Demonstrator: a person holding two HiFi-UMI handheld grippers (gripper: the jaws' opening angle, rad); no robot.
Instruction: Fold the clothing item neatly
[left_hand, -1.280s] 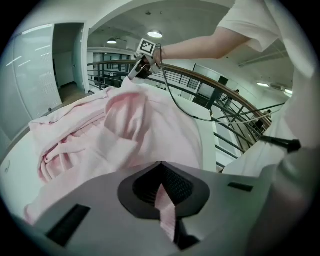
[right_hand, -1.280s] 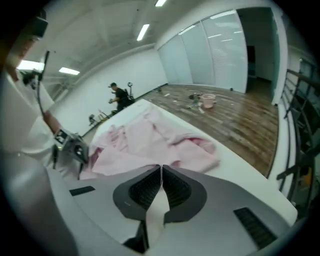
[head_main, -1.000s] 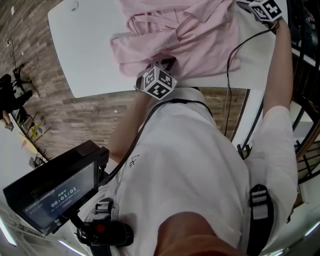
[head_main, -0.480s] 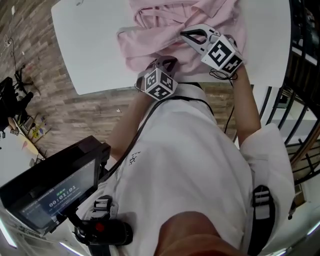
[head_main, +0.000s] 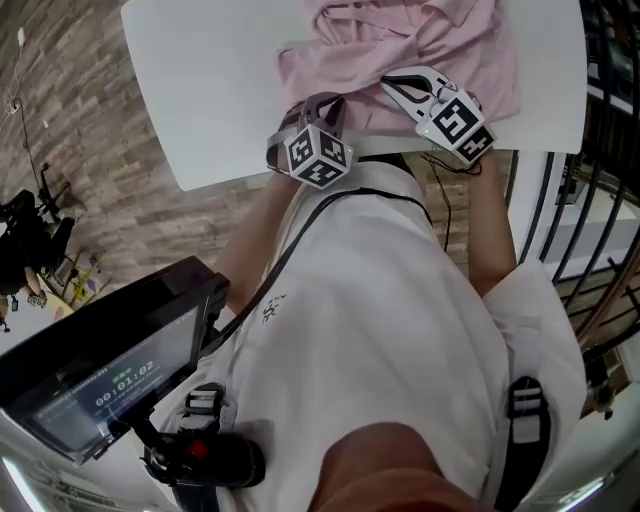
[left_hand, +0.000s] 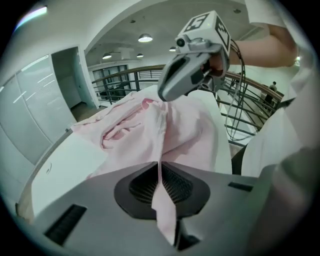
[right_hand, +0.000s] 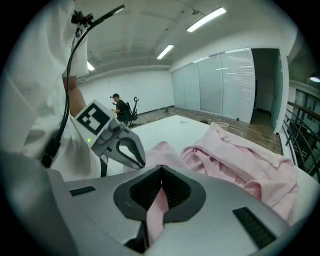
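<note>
At the near edge of the white table (head_main: 210, 90), here's what's new: a second ago the right gripper (right_hand: 161, 184) was way out at the far right corner with the arm stretched. Now it's pulled in close, just right of the left gripper (left_hand: 160, 167). Its jaws are clamped together on a strip of the pink cloth garment (head_main: 420, 45), and the fabric hangs out through the pads. The left gripper sits roughly where it was, at the near edge. It's pinched shut on its own bit of the same pink cloth.

The tabletop is plain white with a rounded corner. Below it there's a wood-plank floor (head_main: 130, 210), and a dark metal railing (head_main: 590, 230) runs along the right. The right gripper view shows a big open room with glass partitions (right_hand: 220, 80) and strip lights (right_hand: 205, 19) overhead. There's also a person (right_hand: 120, 107) sitting far off in the back.

The garment is bunched up on the right part of the table. Its near edge lies right at the table's near edge, where both grippers hold it. The visible heap spreads mostly left to right and runs out of the head view on the far side. It's too crumpled to tell which end is which.
</note>
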